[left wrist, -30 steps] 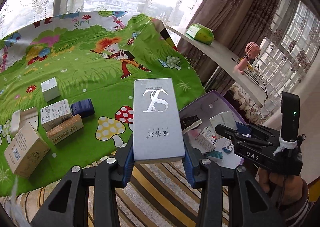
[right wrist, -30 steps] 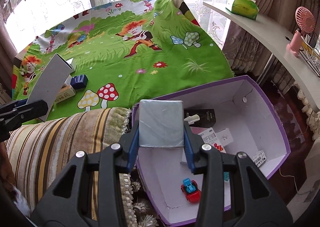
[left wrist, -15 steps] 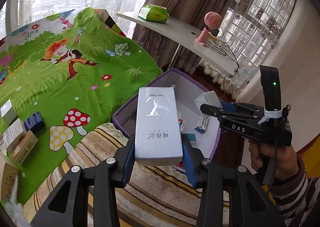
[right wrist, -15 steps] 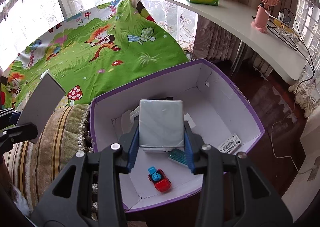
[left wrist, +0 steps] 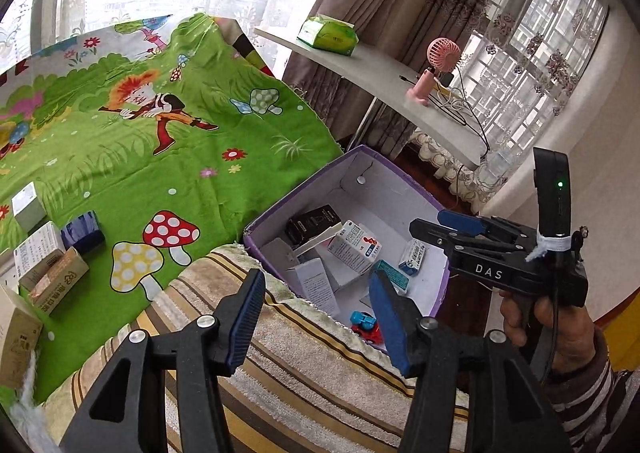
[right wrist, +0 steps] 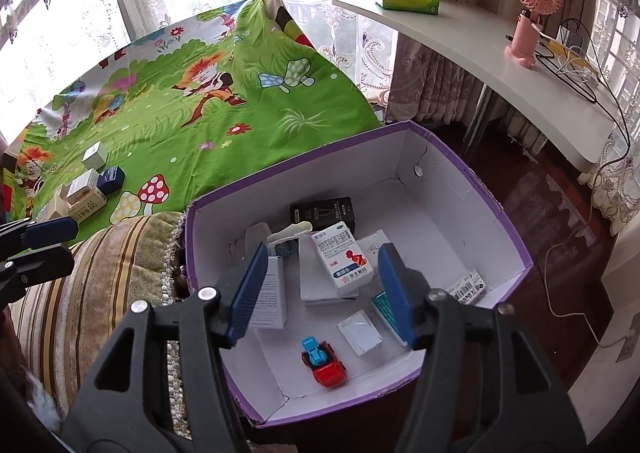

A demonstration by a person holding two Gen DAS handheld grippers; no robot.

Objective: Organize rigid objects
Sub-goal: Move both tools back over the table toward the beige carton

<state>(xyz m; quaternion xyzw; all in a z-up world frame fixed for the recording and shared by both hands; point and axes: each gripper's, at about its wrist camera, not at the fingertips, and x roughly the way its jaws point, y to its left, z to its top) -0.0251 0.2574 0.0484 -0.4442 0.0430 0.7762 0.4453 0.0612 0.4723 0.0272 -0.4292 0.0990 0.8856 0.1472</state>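
Both my left gripper [left wrist: 316, 317] and right gripper [right wrist: 322, 293] are opening with nothing between them above the purple box [right wrist: 472, 189], while the remaining cartons [left wrist: 48, 265] lie far left of my left gripper, the nearer one.

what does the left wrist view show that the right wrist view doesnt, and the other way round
Only the left wrist view shows the person's hand holding the right gripper over the box, and the tan carton at the left edge.

Only the right wrist view shows the small silver box lying on the floor of the purple box near the toy car, and the box's whole interior.

Both show the green cartoon cloth, the small boxes left on it, the pink fan, the green tissue pack, and both grippers' jaws opening with nothing between them.
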